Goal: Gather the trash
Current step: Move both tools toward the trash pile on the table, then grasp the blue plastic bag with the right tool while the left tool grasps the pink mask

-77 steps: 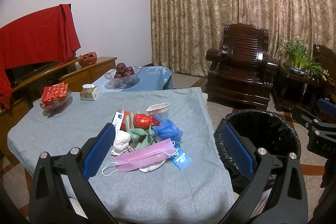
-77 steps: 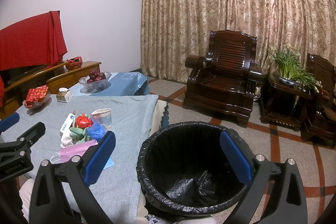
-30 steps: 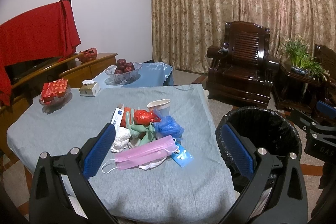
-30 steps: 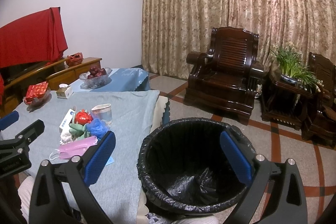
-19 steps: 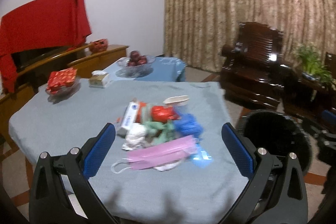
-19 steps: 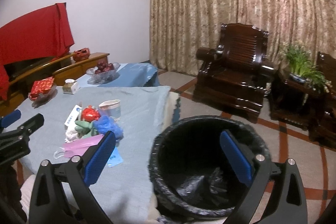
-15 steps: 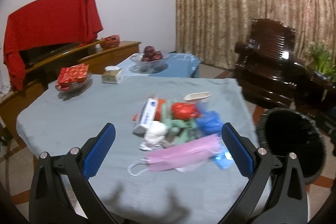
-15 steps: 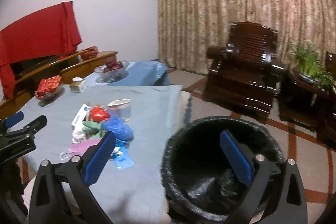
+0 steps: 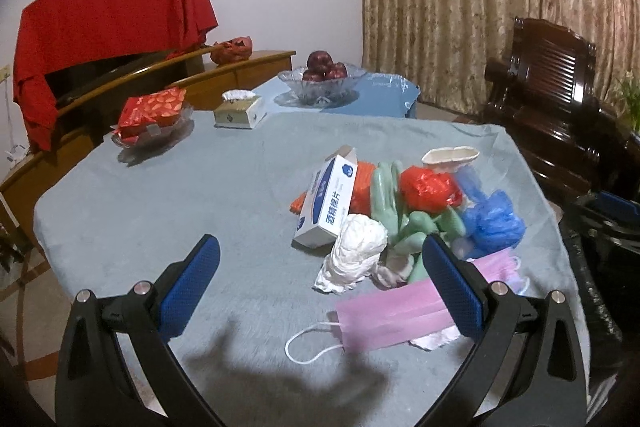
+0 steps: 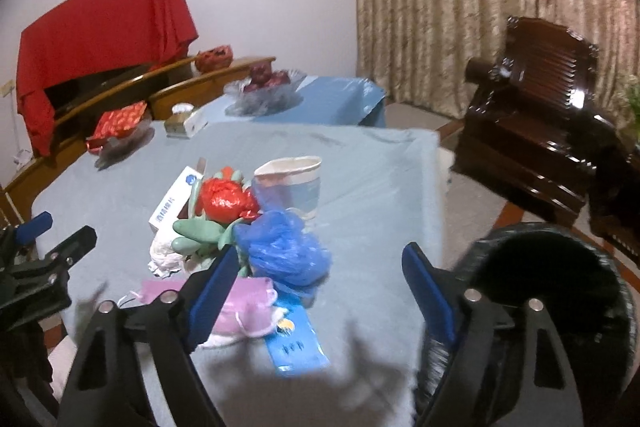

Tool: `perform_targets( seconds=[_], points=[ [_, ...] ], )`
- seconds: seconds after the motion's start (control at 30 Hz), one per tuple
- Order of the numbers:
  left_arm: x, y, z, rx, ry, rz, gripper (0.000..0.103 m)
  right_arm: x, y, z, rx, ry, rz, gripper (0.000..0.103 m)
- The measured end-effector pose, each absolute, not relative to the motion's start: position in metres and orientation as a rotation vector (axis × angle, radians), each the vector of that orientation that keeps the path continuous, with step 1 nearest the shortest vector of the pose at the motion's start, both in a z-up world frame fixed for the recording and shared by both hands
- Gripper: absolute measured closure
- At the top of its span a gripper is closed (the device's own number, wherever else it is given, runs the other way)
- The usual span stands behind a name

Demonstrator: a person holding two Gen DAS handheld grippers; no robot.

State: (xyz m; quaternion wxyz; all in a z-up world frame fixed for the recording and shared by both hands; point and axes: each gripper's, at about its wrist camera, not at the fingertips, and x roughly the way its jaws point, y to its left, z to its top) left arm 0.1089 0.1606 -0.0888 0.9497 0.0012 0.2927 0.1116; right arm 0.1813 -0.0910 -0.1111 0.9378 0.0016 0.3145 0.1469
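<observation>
A trash pile lies on the grey-blue tablecloth (image 9: 200,195): a white box (image 9: 326,203), a crumpled white tissue (image 9: 356,247), green gloves (image 9: 394,211), a red wrapper (image 9: 426,187), a blue plastic bag (image 10: 284,251), a pink mask (image 9: 394,315), a paper cup (image 10: 292,183) and a blue sachet (image 10: 294,343). My left gripper (image 9: 320,287) is open and empty just before the tissue. My right gripper (image 10: 316,287) is open and empty over the blue bag and sachet. The black-lined trash bin (image 10: 548,287) stands right of the table.
At the table's far side are a tissue box (image 9: 239,111), a glass dish with a red packet (image 9: 154,115) and a fruit bowl (image 9: 324,79). A wooden sideboard with a red cloth (image 9: 112,7) runs along the left. A dark wooden armchair (image 10: 540,119) stands at the right.
Both grippers have swung left and moved closer to the trash pile. The bin has slid to the right edge of both views. Both jaws stay open.
</observation>
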Motion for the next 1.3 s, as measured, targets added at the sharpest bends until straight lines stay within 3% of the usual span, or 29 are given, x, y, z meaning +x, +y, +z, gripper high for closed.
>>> perform_targets(
  seconds=[0.33, 0.53, 0.67, 1.2, 1.27, 1.3],
  points=[
    [0.129, 0.167, -0.116, -0.008, 0.629, 0.219, 0.006, 0.225, -0.058, -0.152, -0.041, 0.743, 0.360, 0.038],
    [0.130, 0.162, -0.127, -0.003, 0.655, 0.194, 0.006, 0.229, -0.057, -0.160, -0.038, 0.769, 0.404, 0.070],
    [0.130, 0.157, -0.133, -0.003, 0.673, 0.179, 0.008, 0.224, -0.067, -0.157, -0.021, 0.760, 0.404, 0.082],
    [0.124, 0.140, -0.169, 0.001, 0.777, 0.128, 0.009, 0.180, -0.105, -0.153, 0.000, 0.755, 0.317, 0.084],
    [0.127, 0.140, -0.176, -0.004, 0.800, 0.109, 0.017, 0.177, -0.106, -0.156, 0.000, 0.762, 0.317, 0.084],
    [0.128, 0.140, -0.179, -0.010, 0.815, 0.101, 0.027, 0.177, -0.105, -0.158, -0.002, 0.764, 0.317, 0.084]
  ],
)
